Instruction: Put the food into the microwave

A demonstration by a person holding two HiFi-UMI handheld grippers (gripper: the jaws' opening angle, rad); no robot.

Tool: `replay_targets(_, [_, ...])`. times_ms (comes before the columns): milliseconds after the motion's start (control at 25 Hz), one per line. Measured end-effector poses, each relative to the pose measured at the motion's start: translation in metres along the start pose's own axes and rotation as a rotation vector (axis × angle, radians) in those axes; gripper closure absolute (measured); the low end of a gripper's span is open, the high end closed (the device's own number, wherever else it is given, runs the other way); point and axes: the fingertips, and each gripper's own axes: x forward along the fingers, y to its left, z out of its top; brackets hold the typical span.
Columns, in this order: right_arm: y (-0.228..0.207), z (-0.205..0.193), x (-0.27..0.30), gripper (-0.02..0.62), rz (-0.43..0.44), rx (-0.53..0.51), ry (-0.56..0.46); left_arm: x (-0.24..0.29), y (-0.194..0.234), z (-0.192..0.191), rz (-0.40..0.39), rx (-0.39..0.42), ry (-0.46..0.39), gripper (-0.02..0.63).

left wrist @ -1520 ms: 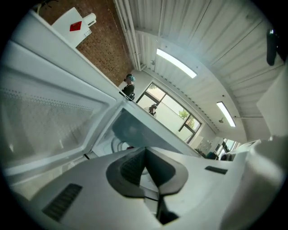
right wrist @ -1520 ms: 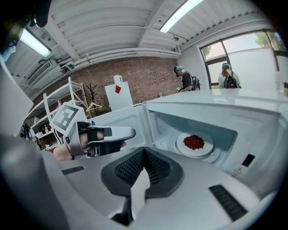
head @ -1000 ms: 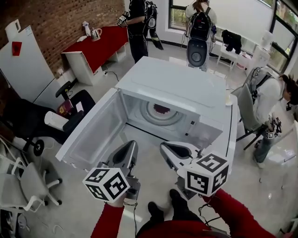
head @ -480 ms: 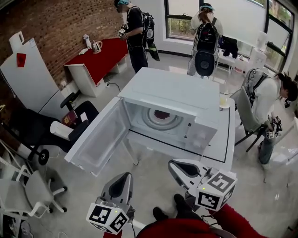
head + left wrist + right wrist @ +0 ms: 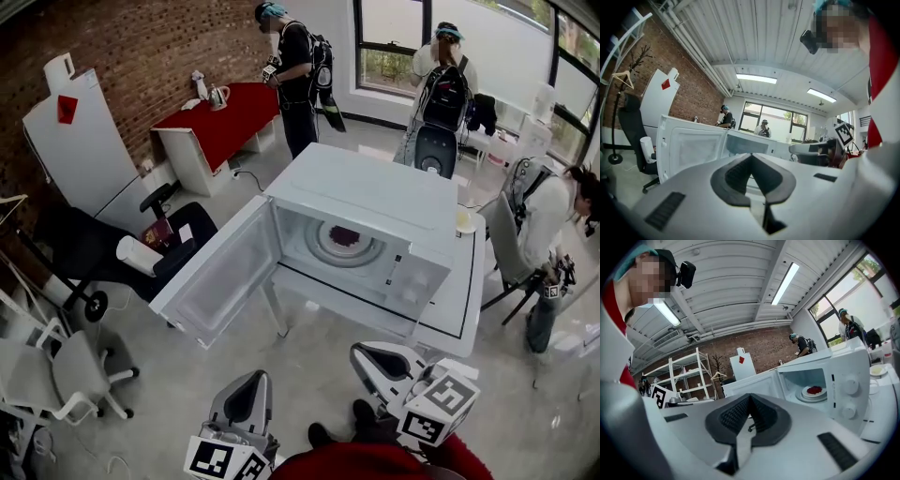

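Hovering short of the bench (image 5: 457, 302), we have both tools clear of everything. The left gripper (image 5: 249, 386) shows its fingers (image 5: 733, 176) pressed together with nothing between them. The right gripper (image 5: 373, 359) is the same, fingers (image 5: 736, 416) closed on air.

The food (image 5: 343, 234), a dark red portion, sits on its plate (image 5: 805, 393) at the middle of the turntable (image 5: 317, 251) inside the microwave (image 5: 375, 187), which takes up the left side of the bench. So by our reading the placing is done, and the door (image 5: 220, 277) is what's left. It stands wide, swung out past the bench's left edge, well apart from both grippers.

For a clean finish we'd take the left gripper round to the door's outer face, near its free edge where the leverage is best. From there we'd push with closed fingers in a smooth arc toward the cavity. We'd keep the right gripper off to the side, clear of the opening and the dials (image 5: 850, 386). We'd ease off near the latch so the microwave doesn't shove along the bench or jolt the plate.
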Motion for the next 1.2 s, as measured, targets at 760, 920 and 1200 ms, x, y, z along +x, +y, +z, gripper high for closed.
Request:
replay_targets(760, [0.027, -0.022, 0.022, 0.583, 0.040, -0.071, 0.052, -0.026, 0.008, 0.002, 0.043, 0.002, -0.033, 0.597])
replay_targets(920, [0.033, -0.018, 0.028, 0.583, 0.044, -0.117, 0.057, -0.028, 0.010, 0.002, 0.052, -0.012, -0.033, 0.597])
replay_targets(1200, [0.034, -0.021, 0.031, 0.583, 0.028, -0.109, 0.062, -0.023, 0.010, -0.003, 0.024, -0.010, -0.019, 0.597])
